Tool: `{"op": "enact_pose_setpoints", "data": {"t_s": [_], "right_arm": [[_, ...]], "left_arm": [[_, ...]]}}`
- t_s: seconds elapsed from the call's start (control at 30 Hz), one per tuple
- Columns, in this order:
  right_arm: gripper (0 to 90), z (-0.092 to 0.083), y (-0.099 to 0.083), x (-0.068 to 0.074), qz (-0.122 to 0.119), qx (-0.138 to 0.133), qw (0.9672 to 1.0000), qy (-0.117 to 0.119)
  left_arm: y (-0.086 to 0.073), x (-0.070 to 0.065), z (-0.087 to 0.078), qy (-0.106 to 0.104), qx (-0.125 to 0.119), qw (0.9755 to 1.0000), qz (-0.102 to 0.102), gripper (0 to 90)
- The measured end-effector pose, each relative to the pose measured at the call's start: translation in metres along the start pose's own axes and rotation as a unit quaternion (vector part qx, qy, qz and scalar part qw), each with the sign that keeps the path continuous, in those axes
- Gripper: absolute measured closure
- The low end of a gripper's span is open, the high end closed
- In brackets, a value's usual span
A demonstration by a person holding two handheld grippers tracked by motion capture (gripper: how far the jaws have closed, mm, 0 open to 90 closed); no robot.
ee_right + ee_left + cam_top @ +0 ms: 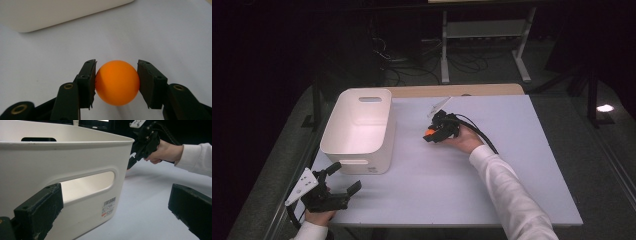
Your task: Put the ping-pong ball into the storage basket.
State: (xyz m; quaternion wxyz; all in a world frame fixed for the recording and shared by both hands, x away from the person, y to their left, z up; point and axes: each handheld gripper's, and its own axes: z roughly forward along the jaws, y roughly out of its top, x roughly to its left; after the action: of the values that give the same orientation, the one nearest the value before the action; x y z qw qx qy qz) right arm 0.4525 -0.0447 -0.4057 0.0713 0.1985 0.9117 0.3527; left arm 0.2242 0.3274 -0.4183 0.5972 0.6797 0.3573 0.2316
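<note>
Right hand-held gripper (430,134) sits mid-bench, just right of the white bin (357,131), jaws clamped on an orange ball (117,82). In the right gripper view the ball is pinched on both sides, above the pale bench (162,37), bin edge at top. Ball (429,132) shows as an orange spot at the gripper tip in the high view. Left hand-held gripper (347,177) is at the near-left bench corner, jaws spread apart, nothing between them, pointing at the bin's near wall with its handle slot (87,185) and label (109,206). White sleeve (507,190) on the right arm.
</note>
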Motion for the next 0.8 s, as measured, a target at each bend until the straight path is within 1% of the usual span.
{"op": "enact_pose_setpoints", "data": {"t_s": [0.07, 0.1, 0.2, 0.27, 0.37, 0.5, 0.53, 0.63, 0.67, 0.77, 0.8], "right_arm": [[49.2, -0.004, 0.001, 0.001, 0.005, -0.004, 1.0000, 0.004], [49.2, -0.006, 0.002, 0.002, 0.014, -0.007, 0.9999, 0.007], [49.2, -0.012, 0.004, 0.005, 0.016, -0.013, 0.9997, 0.010], [49.2, -0.014, 0.006, 0.006, 0.009, -0.017, 0.9997, 0.012], [49.2, -0.018, 0.008, 0.010, 0.008, -0.019, 0.9997, 0.014], [49.2, -0.022, 0.010, 0.013, 0.001, -0.020, 0.9997, 0.009], [49.2, -0.024, 0.011, 0.015, 0.005, -0.020, 0.9997, 0.009], [49.2, -0.026, 0.013, 0.017, -0.002, -0.023, 0.9997, 0.011], [49.2, -0.027, 0.014, 0.018, 0.001, -0.024, 0.9997, 0.010], [49.2, -0.031, 0.016, 0.020, -0.005, -0.026, 0.9996, 0.013], [49.1, -0.032, 0.018, 0.021, -0.003, -0.029, 0.9995, 0.014]], "left_arm": [[0.000, 0.000, 0.000, 0.000, 0.000, 1.0000, -0.001, 0.0], [0.000, 0.000, 0.000, 0.000, 0.000, 1.0000, -0.001, 0.0], [0.000, 0.000, 0.000, 0.000, 0.000, 1.0000, 0.000, 0.0], [0.000, 0.000, 0.000, 0.000, 0.001, 1.0000, 0.001, 0.0], [0.000, 0.000, 0.000, 0.001, 0.001, 1.0000, 0.001, 0.0], [0.000, 0.000, 0.000, 0.001, 0.001, 1.0000, 0.001, 0.0], [0.000, 0.000, 0.000, 0.001, 0.001, 1.0000, 0.001, 0.0], [0.000, 0.000, 0.000, 0.001, 0.001, 1.0000, 0.001, 0.0], [0.000, 0.000, 0.000, 0.001, 0.001, 1.0000, 0.001, 0.0], [0.000, 0.000, 0.001, 0.001, 0.000, 1.0000, 0.000, 0.0], [0.000, 0.000, 0.001, 0.001, 0.001, 1.0000, -0.001, 0.0]]}}
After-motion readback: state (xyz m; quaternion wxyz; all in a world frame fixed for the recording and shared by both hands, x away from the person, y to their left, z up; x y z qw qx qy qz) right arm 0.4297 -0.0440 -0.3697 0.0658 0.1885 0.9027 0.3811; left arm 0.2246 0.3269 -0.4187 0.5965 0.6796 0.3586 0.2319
